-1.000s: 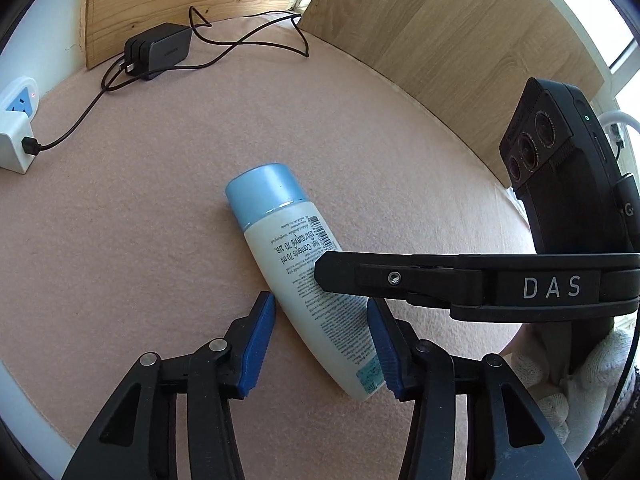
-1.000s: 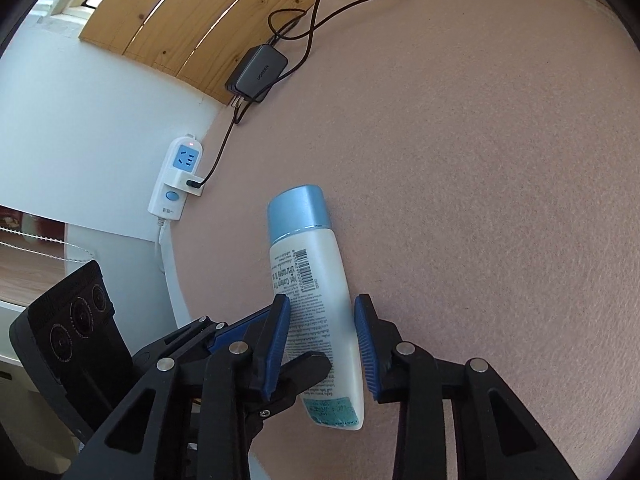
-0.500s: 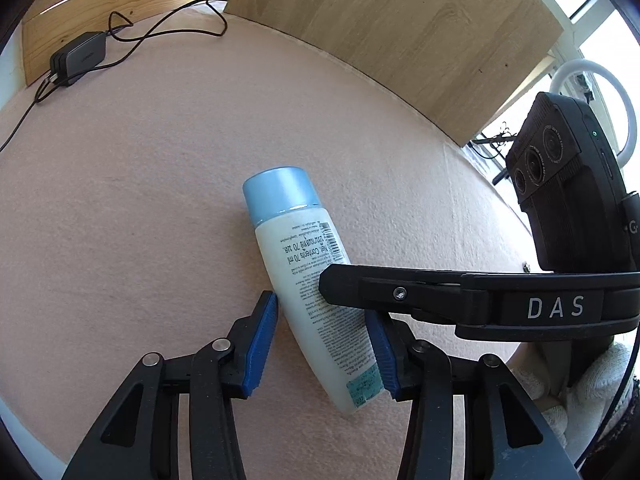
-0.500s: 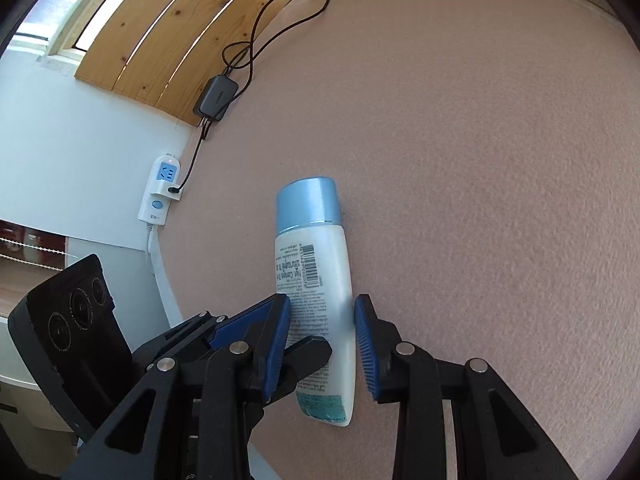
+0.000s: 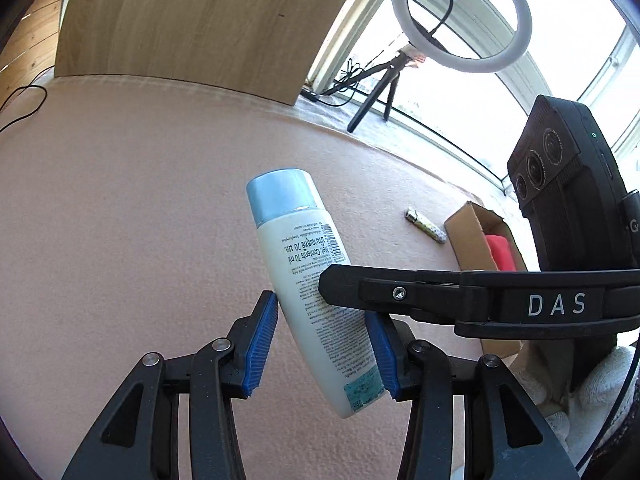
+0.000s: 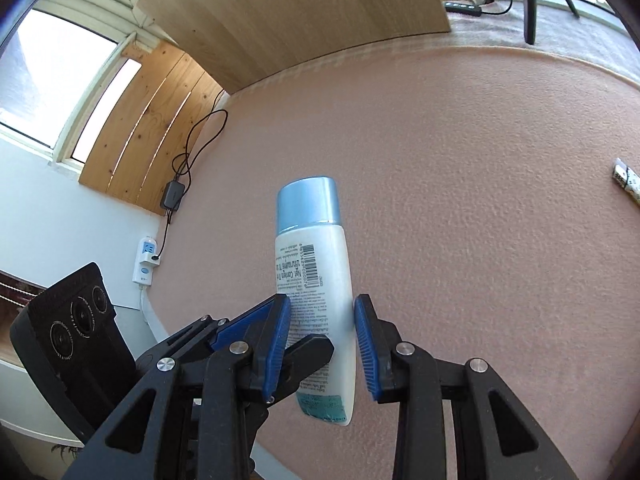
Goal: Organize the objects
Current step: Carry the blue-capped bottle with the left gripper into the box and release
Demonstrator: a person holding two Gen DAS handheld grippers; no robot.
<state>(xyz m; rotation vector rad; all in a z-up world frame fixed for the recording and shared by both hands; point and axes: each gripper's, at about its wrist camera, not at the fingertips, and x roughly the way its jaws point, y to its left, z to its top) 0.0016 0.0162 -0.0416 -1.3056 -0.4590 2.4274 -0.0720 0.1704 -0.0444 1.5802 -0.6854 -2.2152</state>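
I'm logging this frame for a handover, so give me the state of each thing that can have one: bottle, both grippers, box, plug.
bottle: capped, held between both grippers' pads
right gripper: shut on the bottle
left gripper: shut on the bottle
cardboard box: open, something red inside
small tube: lying flat beside the box
power strip: one plug in it

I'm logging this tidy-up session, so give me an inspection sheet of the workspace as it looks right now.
Surface: pink felt-like mat, mostly bare.
Job's things: white bottle with blue cap held by both tongs; open cardboard box with something red inside.
Clutter: small wrapped stick beside the box.
Grippers: left tongs and right tongs both shut on the bottle.
Cables: black adapter wired to a white power strip.
Surroundings: ring light on tripod, wood panels, windows.
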